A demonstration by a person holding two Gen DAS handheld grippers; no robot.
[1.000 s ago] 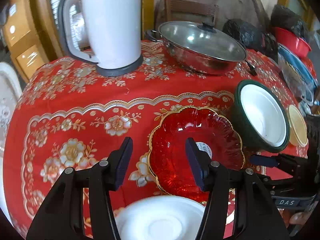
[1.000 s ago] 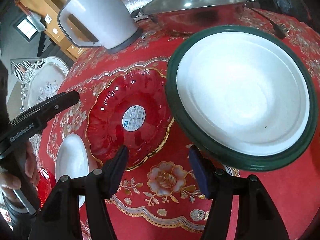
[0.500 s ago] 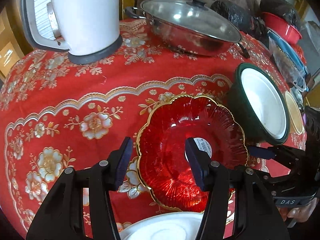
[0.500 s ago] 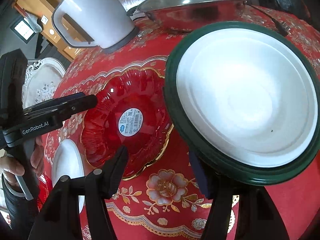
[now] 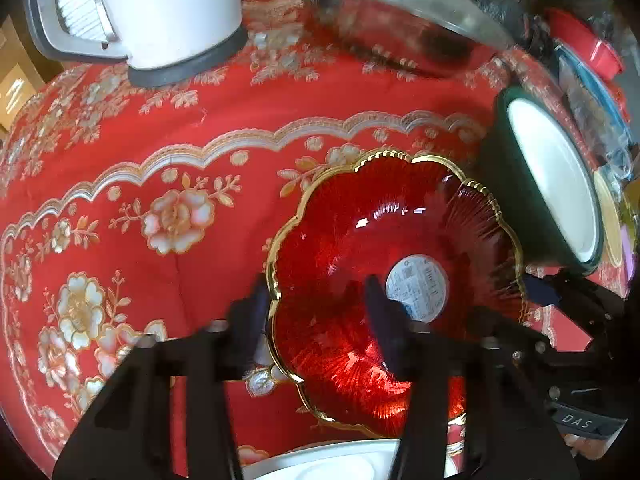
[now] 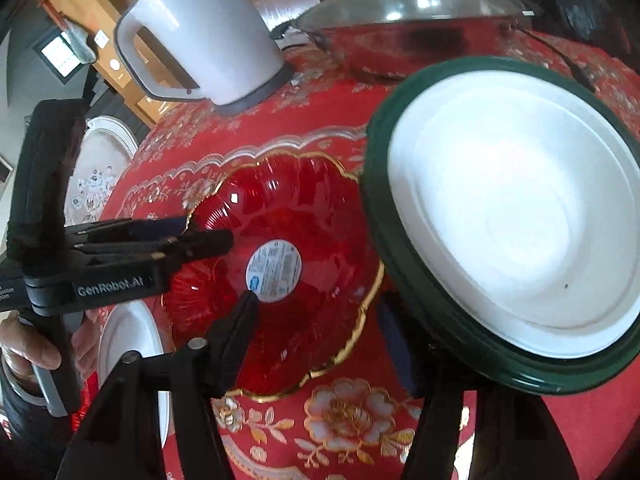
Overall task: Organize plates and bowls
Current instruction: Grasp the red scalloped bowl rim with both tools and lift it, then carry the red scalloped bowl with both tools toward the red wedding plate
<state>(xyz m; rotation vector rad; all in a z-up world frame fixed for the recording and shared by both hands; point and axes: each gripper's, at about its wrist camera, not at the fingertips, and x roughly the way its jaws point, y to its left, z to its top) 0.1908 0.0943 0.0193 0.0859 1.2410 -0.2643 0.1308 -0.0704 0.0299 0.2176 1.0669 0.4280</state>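
Note:
A red glass scalloped bowl with a gold rim and a round sticker (image 5: 384,280) (image 6: 280,264) lies on the red tablecloth. My left gripper (image 5: 316,312) is open and straddles its left rim, one finger outside, one inside; it also shows in the right wrist view (image 6: 192,236). A green bowl with a white inside (image 6: 508,216) (image 5: 548,188) stands right of the red bowl, touching it. My right gripper (image 6: 320,340) is open, its fingers at the near edges of the two bowls. A white plate (image 5: 340,460) (image 6: 128,352) lies near the table's front edge.
A white electric kettle (image 5: 160,12) (image 6: 200,44) stands at the back left and a lidded steel pan (image 5: 400,12) (image 6: 412,24) behind the bowls. A small yellow dish (image 5: 610,220) and red and blue containers (image 5: 592,52) crowd the right side.
My left gripper has moved forward and right until its fingers straddle the red bowl's rim. My right gripper has moved closer to the green bowl, whose near edge now sits over its right finger.

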